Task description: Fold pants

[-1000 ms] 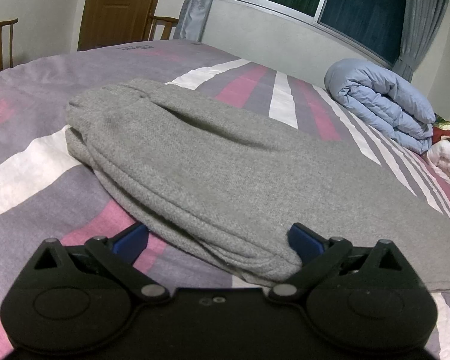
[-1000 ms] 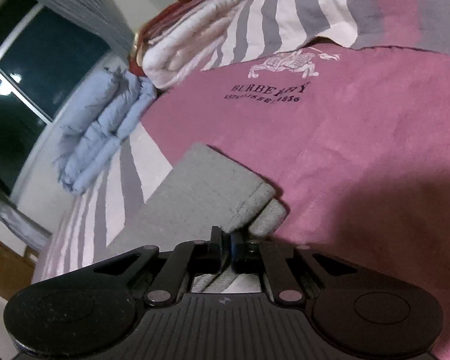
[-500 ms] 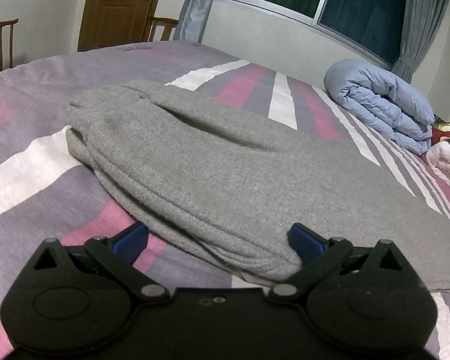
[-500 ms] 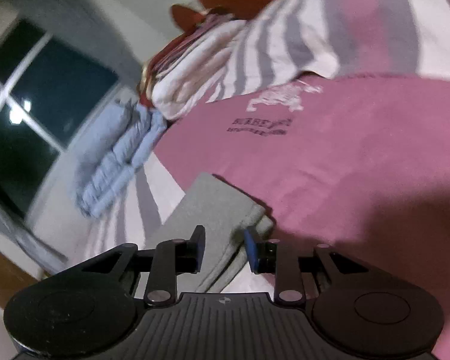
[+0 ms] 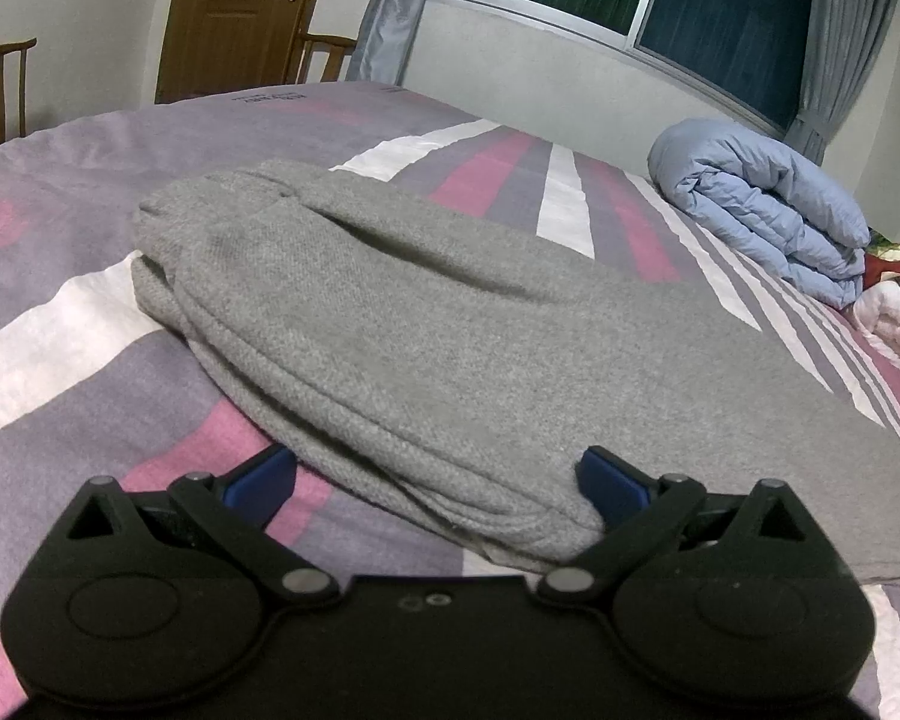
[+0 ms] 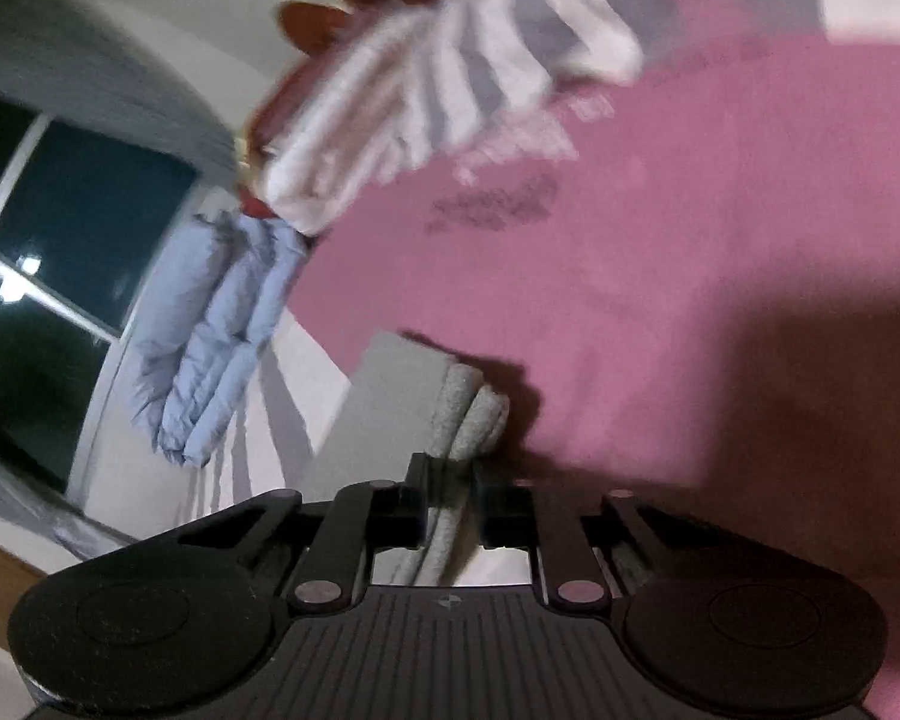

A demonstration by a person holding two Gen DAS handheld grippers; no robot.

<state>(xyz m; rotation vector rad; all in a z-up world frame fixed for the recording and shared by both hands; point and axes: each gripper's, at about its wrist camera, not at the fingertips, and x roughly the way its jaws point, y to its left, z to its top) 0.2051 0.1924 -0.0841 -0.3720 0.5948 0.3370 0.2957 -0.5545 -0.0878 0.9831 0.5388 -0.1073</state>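
Right gripper (image 6: 450, 495) has just been closing, apparently pinching the pants' (image 5: 450, 348) cuffs; left gripper (image 5: 435, 480) gapes wide around their near edge.
Grey, knitted, folded lengthwise, pants run on the bed (image 5: 78, 360) toward ten o'clock.

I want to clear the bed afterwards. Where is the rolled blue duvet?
In the left wrist view the blue duvet lies at the far right of the striped bed, under the window, beyond the grey pants.
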